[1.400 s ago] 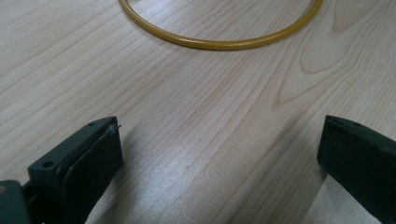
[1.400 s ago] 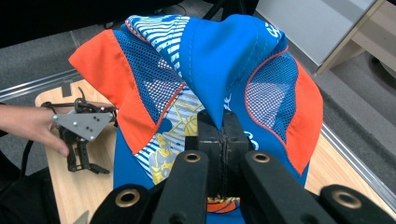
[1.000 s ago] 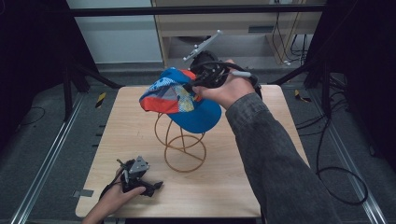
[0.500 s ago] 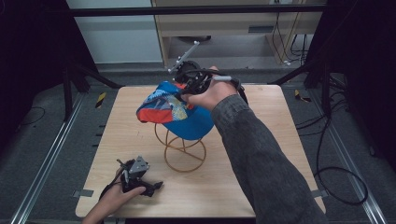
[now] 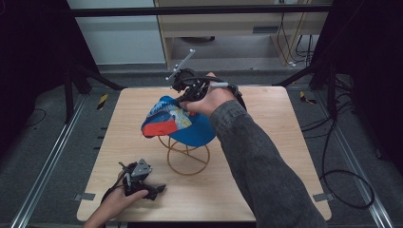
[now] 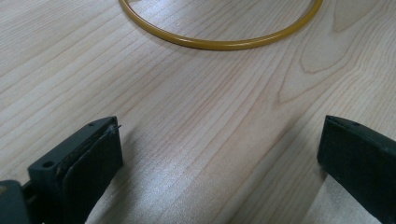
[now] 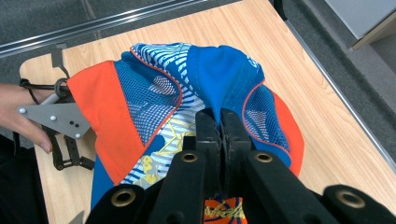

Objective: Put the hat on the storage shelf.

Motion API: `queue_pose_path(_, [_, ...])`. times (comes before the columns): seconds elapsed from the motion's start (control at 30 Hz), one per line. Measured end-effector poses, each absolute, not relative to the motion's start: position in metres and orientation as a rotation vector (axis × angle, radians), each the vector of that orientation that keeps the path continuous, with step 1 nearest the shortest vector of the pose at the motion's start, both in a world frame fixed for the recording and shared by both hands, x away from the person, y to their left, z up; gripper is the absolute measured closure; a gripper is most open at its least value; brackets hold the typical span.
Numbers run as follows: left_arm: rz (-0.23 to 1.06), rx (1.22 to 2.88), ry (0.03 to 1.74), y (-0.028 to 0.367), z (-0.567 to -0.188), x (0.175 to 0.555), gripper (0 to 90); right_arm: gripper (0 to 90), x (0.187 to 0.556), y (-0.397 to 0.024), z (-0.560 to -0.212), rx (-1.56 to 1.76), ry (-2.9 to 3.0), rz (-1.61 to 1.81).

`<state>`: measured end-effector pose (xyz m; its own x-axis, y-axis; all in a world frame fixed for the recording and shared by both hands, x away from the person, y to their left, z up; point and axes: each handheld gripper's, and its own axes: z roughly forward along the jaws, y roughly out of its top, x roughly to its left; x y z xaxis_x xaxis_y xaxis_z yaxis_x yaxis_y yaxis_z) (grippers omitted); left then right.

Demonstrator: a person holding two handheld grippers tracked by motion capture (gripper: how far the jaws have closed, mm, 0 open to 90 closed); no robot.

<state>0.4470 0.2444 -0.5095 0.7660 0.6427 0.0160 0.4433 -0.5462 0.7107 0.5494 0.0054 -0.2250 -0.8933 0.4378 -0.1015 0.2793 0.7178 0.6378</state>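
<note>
One cap [image 5: 178,124] sat on the wire stand [image 5: 187,154] mid-bench [image 5: 285,156], its crown fabric pinched in the right tool [image 7: 219,122]. The left tool [image 6: 219,158] rested wide apart, empty, nearby. Best, I judged, to lift straight up so the stand would not tip.

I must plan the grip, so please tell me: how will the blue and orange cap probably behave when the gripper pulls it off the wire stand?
The cap is probably floppy: its fabric bunches into a fold where the right gripper pinches it. With mesh panels, it likely weighs little. The thin wire stand looks light too and may tip if the cap snags.
</note>
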Motion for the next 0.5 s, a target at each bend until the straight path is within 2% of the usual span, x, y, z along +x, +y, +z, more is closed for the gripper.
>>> queue_pose_path(0.23, [0.357,2.239,0.806,0.2444,-0.5095,0.447,0.0,86.5,0.5477,0.0053,-0.2281,0.567,2.688,0.952])
queue_pose_path(0.5, [0.358,2.238,0.807,0.2443,-0.5096,0.447,0.0,78.2,0.5465,0.0071,-0.2327,0.562,2.698,0.951])
